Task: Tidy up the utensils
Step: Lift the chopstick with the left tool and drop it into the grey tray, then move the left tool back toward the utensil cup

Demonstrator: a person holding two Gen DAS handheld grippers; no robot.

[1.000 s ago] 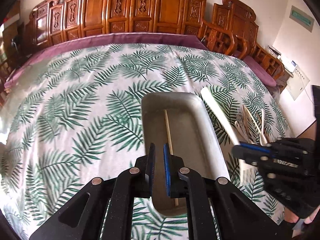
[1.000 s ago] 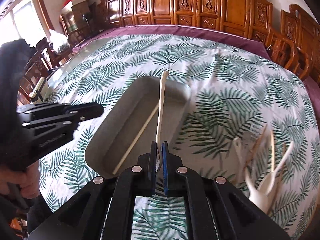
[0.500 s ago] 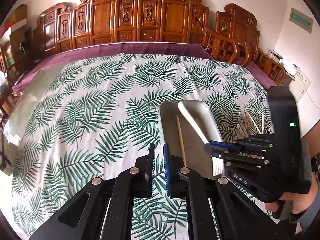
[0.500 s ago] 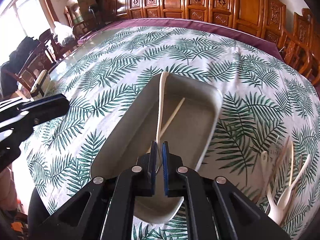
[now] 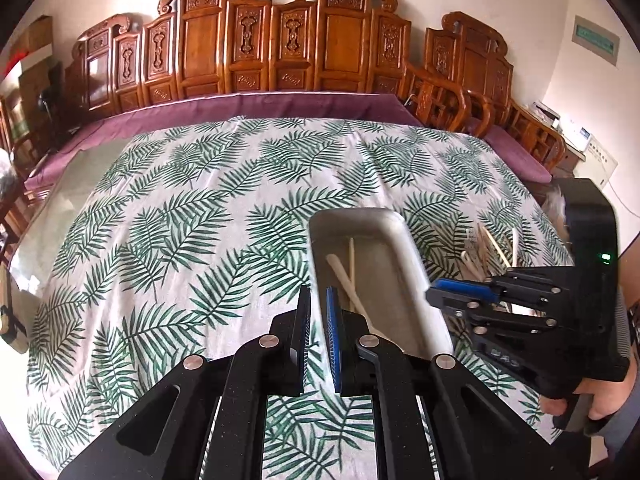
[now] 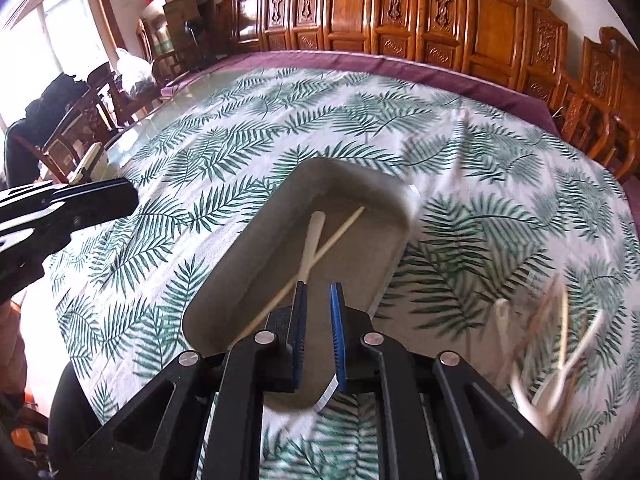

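Observation:
A grey oblong tray [image 5: 404,248] [image 6: 360,184] lies on the leaf-print tablecloth. In it a cream utensil handle [image 6: 311,242] [image 5: 340,272] lies crossed over a wooden chopstick [image 6: 340,230] [image 5: 351,256]. My right gripper [image 6: 318,300] is slightly open and empty, just above the tray's near end; it also shows in the left wrist view [image 5: 460,292]. My left gripper [image 5: 318,308] is nearly shut and empty, at the tray's left edge; it shows in the right wrist view [image 6: 100,196]. A pile of loose cream and wooden utensils [image 6: 560,344] [image 5: 488,252] lies right of the tray.
Carved wooden chairs [image 5: 280,48] line the far side of the table and its right edge [image 6: 592,120]. A purple cloth [image 5: 260,106] borders the tablecloth. Boxes and a dark chair [image 6: 80,120] stand at the left near a window.
My right gripper has opened and let go of the cream utensil, which now lies in the tray across the chopstick. The left gripper has drawn back and left from the tray.

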